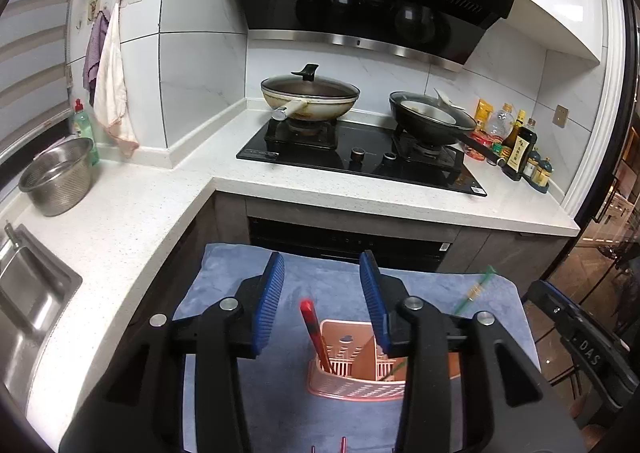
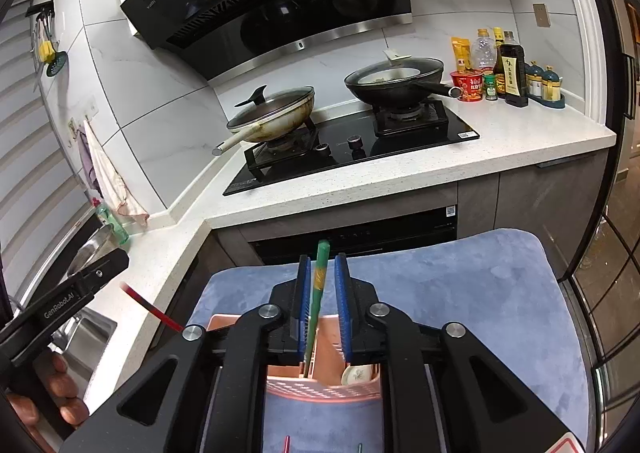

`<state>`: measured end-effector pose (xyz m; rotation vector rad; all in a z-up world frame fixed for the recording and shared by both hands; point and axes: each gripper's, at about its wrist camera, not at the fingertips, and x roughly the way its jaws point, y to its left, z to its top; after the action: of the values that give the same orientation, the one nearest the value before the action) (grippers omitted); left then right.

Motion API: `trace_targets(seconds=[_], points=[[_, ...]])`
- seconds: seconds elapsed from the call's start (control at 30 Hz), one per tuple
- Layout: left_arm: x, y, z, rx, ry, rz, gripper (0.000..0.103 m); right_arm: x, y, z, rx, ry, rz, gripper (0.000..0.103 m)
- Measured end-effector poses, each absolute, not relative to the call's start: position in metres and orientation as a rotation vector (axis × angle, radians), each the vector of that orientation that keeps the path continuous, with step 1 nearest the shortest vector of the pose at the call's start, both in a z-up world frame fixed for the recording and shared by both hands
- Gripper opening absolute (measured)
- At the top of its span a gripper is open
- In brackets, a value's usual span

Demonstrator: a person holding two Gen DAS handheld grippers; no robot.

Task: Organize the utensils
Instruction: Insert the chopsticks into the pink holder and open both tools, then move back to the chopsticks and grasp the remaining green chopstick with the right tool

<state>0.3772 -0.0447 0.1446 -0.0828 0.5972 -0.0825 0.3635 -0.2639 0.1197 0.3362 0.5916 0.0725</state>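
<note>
A pink slotted utensil holder point(image 1: 352, 385) point(image 2: 320, 389) stands on a blue towel point(image 1: 224, 265) point(image 2: 460, 285). A red chopstick point(image 1: 314, 329) point(image 2: 152, 307) leans in its left compartment. My left gripper point(image 1: 322, 265) is open around it, with wide gaps on both sides. A green chopstick point(image 2: 319, 281) point(image 1: 476, 289) stands in the holder between the pads of my right gripper point(image 2: 322, 259). The jaws are slightly apart and a thin gap shows on each side, so it is open. A white spoon point(image 2: 354, 375) lies in the right compartment.
Behind the towel are the white counter point(image 1: 360, 193) and a black hob point(image 1: 360, 161) bearing a lidded cream wok point(image 1: 310, 93) and a black pan point(image 1: 430, 117). Bottles point(image 2: 510, 69) stand at the right. A steel bowl point(image 1: 56, 177) and a sink point(image 1: 28, 293) are on the left. Red and green stick ends point(image 2: 286, 445) show at the bottom edge.
</note>
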Motion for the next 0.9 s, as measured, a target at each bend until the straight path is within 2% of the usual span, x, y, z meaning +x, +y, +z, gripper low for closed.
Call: trace_targets(seconds=[0.07, 0.57, 0.9], points=[[0.374, -0.044, 0.145, -0.079, 0.601, -0.077, 0.038, 0.359, -0.264, 0.121, 0.334, 0.588, 0.072, 0.022], [0.316, -0.038, 0.142, -0.042, 0.610, -0.073, 0.038, 0.275, -0.252, 0.119, 0.307, 0.591, 0.103, 0.028], [0.255, -0.028, 0.107, -0.014, 0.662, -0.057, 0.038, 0.195, -0.242, 0.079, 0.272, 0.652, 0.090, 0.030]])
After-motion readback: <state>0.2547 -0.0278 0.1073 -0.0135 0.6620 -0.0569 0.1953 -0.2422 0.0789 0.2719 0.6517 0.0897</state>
